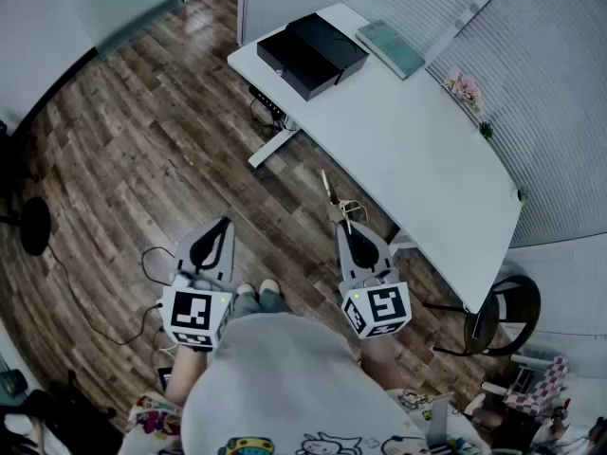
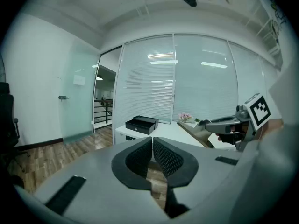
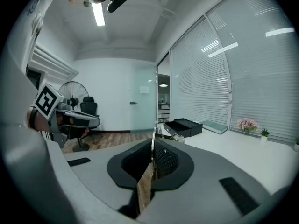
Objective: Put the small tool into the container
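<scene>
The container is a black box (image 1: 311,53) with its lid open, standing at the far end of the white table (image 1: 417,169). It also shows in the left gripper view as the box (image 2: 141,123) and in the right gripper view as the box (image 3: 187,126). My right gripper (image 1: 349,231) (image 3: 153,144) is shut on a small scissors-like tool (image 1: 334,195) (image 3: 153,141), whose thin blade and ring handles stick out past the jaws, short of the table's near edge. My left gripper (image 1: 223,227) (image 2: 153,141) is shut with nothing in it, held over the wooden floor.
A greenish book (image 1: 391,47) lies beside the box. Pink flowers (image 1: 465,88) and a small plant (image 1: 487,129) stand along the blinds. A round stool (image 1: 503,311) is at the right, cables (image 1: 152,263) lie on the floor, and a fan base (image 1: 33,226) stands at the left.
</scene>
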A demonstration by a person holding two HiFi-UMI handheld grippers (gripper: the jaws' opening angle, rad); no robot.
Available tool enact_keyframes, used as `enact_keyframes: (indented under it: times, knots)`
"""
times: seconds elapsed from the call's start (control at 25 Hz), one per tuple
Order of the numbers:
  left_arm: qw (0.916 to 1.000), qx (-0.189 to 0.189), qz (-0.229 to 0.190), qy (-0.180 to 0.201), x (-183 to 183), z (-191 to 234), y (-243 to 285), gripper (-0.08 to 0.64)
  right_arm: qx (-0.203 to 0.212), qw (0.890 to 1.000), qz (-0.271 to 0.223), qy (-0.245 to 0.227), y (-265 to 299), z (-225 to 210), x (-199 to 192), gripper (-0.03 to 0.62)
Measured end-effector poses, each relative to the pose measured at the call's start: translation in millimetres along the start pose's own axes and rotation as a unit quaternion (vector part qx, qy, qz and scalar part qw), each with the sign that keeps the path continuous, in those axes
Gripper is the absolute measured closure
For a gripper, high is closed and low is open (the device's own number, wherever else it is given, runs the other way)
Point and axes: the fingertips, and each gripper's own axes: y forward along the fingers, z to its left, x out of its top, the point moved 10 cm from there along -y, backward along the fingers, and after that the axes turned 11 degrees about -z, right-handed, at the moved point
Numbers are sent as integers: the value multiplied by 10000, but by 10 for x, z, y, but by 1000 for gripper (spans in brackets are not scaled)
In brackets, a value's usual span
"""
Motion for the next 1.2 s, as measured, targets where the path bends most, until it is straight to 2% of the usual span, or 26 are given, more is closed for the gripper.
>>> enact_keyframes:
  times: [0.36,0.76,0.96,1.2]
  knots:
    - [9993,335,-108,136,44,-149,-213,549,205,9996,-156,84,-128,-74,58,584]
    - [9981,604,-99,100,32,-40,-206,549,534,9984,-154,117,89,-48,34,584]
    - [9982,592,-126,59,7,215,-2,549,569,9983,-111,109,437,-34,6,584]
    - [9982,565,-188,48,112,846,415,549,580,9983,-99,47,1181,38,71,584]
